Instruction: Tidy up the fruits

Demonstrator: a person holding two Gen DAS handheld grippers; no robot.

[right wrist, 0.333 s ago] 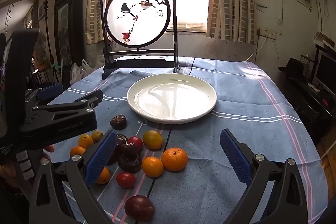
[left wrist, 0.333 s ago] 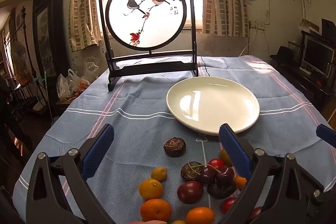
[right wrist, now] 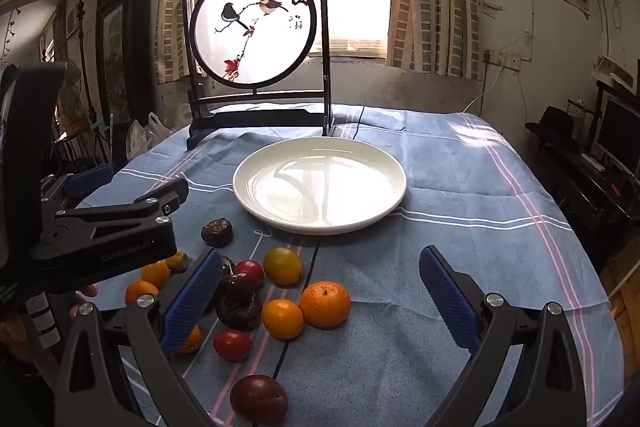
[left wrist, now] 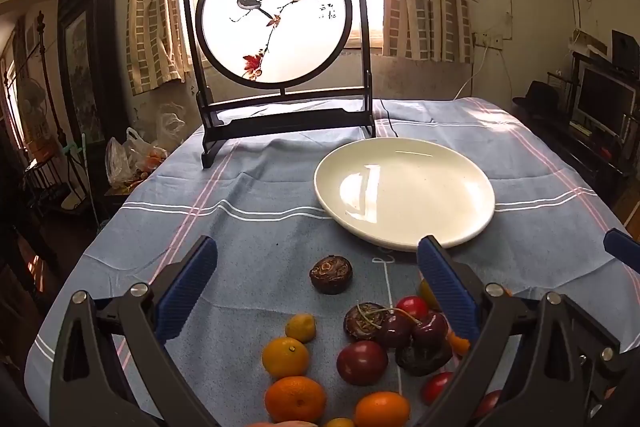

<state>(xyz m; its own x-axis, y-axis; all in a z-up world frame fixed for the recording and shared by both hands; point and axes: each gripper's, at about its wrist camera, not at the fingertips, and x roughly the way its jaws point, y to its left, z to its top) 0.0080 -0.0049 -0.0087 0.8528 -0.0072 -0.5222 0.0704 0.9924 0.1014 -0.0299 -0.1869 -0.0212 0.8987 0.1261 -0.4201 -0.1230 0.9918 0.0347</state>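
Note:
An empty white plate (left wrist: 404, 187) (right wrist: 320, 183) lies on the blue striped tablecloth. In front of it is a loose heap of fruit: oranges (left wrist: 295, 398) (right wrist: 325, 303), small yellow citrus (left wrist: 300, 327) (right wrist: 282, 265), dark cherries with stems (left wrist: 404, 327) (right wrist: 239, 287), red plums (left wrist: 362, 362) (right wrist: 259, 399) and a wrinkled dark fruit (left wrist: 331, 274) (right wrist: 217, 232) apart from the rest. My left gripper (left wrist: 316, 287) is open and empty above the heap; it also shows in the right wrist view (right wrist: 120, 227). My right gripper (right wrist: 320, 291) is open and empty over the oranges.
A black framed round screen with painted birds (left wrist: 276, 23) (right wrist: 256, 27) stands at the table's back edge, behind the plate. Plastic bags (left wrist: 132, 159) sit on a stand off the left edge. A dark cabinet with a monitor (left wrist: 604, 107) is at right.
Both grippers have edged slightly forward and lower toward the fruit heap. No fruit has moved.

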